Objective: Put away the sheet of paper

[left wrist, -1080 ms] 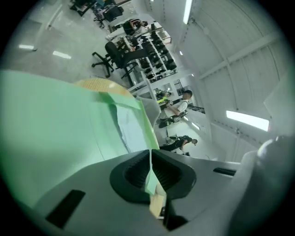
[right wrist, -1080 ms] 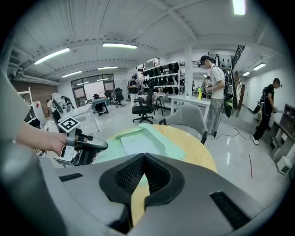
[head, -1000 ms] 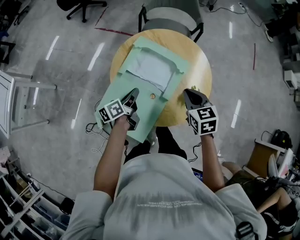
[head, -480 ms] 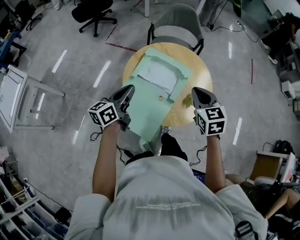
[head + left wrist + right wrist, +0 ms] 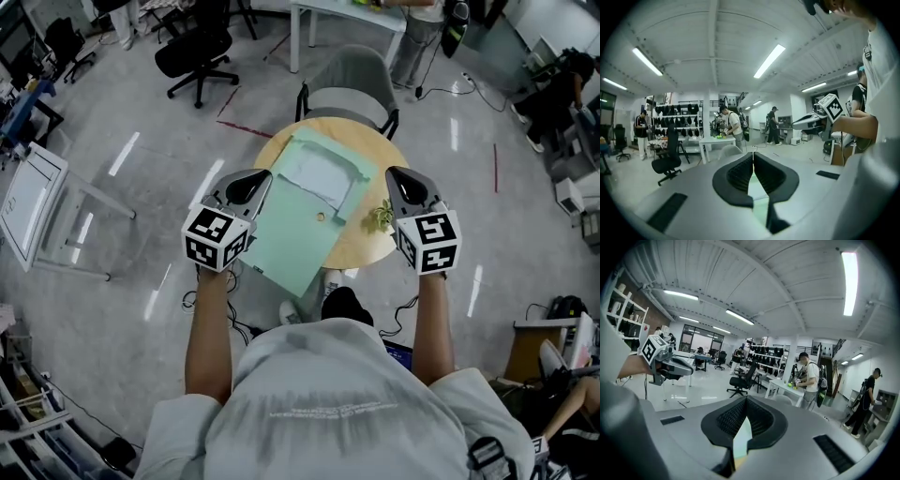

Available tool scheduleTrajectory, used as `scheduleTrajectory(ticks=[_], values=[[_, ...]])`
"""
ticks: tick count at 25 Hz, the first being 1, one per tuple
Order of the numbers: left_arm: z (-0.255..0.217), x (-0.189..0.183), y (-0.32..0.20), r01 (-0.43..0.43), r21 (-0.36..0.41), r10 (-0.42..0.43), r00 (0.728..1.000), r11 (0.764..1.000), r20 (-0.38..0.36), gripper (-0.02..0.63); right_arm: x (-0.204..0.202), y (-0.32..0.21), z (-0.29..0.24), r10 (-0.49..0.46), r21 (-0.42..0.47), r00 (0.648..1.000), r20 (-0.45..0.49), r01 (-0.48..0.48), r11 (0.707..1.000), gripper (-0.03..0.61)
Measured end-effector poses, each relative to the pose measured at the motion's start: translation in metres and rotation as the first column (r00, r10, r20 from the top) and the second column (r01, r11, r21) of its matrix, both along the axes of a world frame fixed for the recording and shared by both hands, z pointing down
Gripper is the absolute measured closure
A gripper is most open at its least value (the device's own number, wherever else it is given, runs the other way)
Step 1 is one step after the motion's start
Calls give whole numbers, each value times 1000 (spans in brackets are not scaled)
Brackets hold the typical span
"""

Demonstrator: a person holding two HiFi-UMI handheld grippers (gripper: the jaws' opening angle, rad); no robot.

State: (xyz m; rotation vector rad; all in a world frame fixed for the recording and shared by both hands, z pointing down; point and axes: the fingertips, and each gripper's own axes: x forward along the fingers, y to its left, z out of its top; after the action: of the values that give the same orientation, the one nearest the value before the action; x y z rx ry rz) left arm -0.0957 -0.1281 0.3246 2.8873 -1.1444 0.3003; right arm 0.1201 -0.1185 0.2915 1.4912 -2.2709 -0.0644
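A light green folder (image 5: 302,230) lies open on the round wooden table (image 5: 380,248), its near end hanging over the table's edge. A white sheet of paper (image 5: 317,172) rests in its far half. My left gripper (image 5: 253,184) hangs raised at the folder's left edge, and my right gripper (image 5: 403,182) is raised over the table's right side. Both point level into the room. In the left gripper view the jaws (image 5: 753,155) meet with nothing between them. The right gripper's jaws (image 5: 746,398) are likewise shut and empty.
A small green sprig (image 5: 380,217) lies on the table right of the folder. A grey chair (image 5: 352,80) stands behind the table, a black office chair (image 5: 197,47) and a white table (image 5: 342,11) farther back. Several people stand by shelves across the room (image 5: 729,123).
My left gripper has lifted off the folder's near flap and moved left. Both grippers have risen and now point level into the room. The head view has pulled back.
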Motion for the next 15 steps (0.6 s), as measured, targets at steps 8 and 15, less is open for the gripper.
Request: scheduleTrajectory(ticks=[8,15], values=[[-65,-7,17,40,174,-45,999,984,26,589,-21,16,-45,-78,108,997,-7,79,991,551],[-88,-7,32,26,250,-45,996,968,71,589,-38,31,-61,-116,150,993,-15,117,982,551]])
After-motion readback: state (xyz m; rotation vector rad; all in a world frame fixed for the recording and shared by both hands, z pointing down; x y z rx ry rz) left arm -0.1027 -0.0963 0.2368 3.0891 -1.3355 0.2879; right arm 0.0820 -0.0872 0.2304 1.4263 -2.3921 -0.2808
